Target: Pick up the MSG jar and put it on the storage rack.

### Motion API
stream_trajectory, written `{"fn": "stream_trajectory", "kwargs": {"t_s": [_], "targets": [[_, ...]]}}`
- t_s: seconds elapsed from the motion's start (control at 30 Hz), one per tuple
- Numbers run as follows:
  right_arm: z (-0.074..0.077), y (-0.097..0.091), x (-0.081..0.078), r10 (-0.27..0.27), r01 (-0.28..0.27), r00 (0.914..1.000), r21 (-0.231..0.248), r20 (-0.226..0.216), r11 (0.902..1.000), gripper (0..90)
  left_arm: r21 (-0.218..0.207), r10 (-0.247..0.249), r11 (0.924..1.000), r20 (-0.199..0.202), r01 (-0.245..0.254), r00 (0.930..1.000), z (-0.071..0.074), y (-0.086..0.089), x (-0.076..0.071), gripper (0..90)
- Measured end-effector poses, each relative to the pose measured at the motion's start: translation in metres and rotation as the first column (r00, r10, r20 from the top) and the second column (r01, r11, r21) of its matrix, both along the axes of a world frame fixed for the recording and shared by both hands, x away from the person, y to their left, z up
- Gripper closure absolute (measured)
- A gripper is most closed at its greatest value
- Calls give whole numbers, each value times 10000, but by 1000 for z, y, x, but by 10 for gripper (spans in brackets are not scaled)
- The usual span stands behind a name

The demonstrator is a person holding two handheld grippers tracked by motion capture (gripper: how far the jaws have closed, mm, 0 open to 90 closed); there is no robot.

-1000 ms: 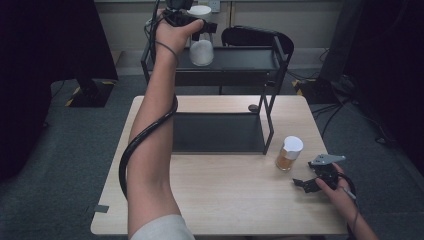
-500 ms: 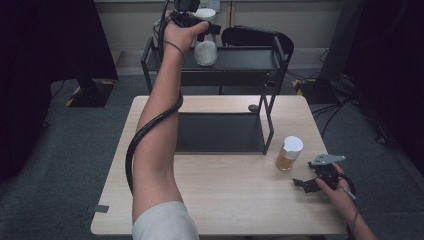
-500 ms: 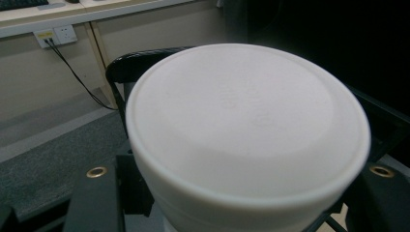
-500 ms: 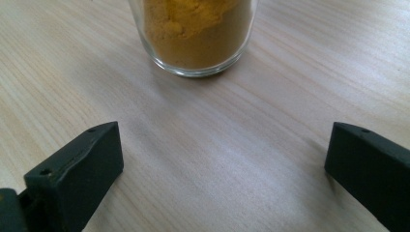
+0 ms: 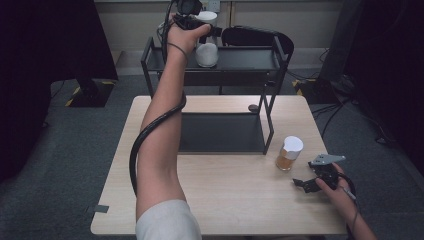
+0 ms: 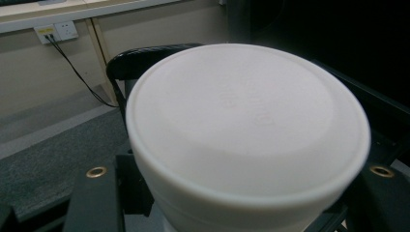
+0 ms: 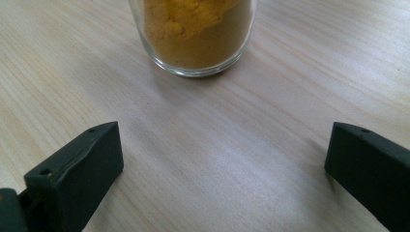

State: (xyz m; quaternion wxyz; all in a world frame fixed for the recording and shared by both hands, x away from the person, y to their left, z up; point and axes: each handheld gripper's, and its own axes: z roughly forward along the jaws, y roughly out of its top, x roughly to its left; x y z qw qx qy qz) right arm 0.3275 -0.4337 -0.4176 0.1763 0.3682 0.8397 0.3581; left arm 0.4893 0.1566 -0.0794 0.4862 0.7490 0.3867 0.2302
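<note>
White jar [image 5: 206,47] upright on shelf [image 5: 250,59]; long axis vertical; lid up.

A black metal shelf rack [image 5: 270,107] is set on the far half of the light wood tabletop [image 5: 220,200]. A black chair [image 5: 255,36] is seen behind it, and a wall socket [image 6: 59,32] with 1 cable is seen beyond.

no readable text, labels, brands or numbers on anything in view
</note>
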Motion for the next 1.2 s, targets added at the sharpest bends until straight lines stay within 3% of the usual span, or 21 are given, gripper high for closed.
{"fn": "stream_trajectory", "kwargs": {"t_s": [0.43,0.77,0.87,1.2], "targets": [[0,0,0,-1,1,10000,1,0,10000,0,30,19,10000,136,-20,9999,-3,1,-6,328],[0,0,0,0,0,10000,-1,2,10000,0,-211,601,9980,34,-600,9982,-6,0,-15,93],[0,0,0,0,0,10000,-3,0,10000,0,-134,631,9979,-110,-632,9979,-7,0,-15,81],[0,0,0,-15,15,10000,-3,0,10000,0,-283,631,9976,-60,-632,9980,-9,2,-25,68]]}}
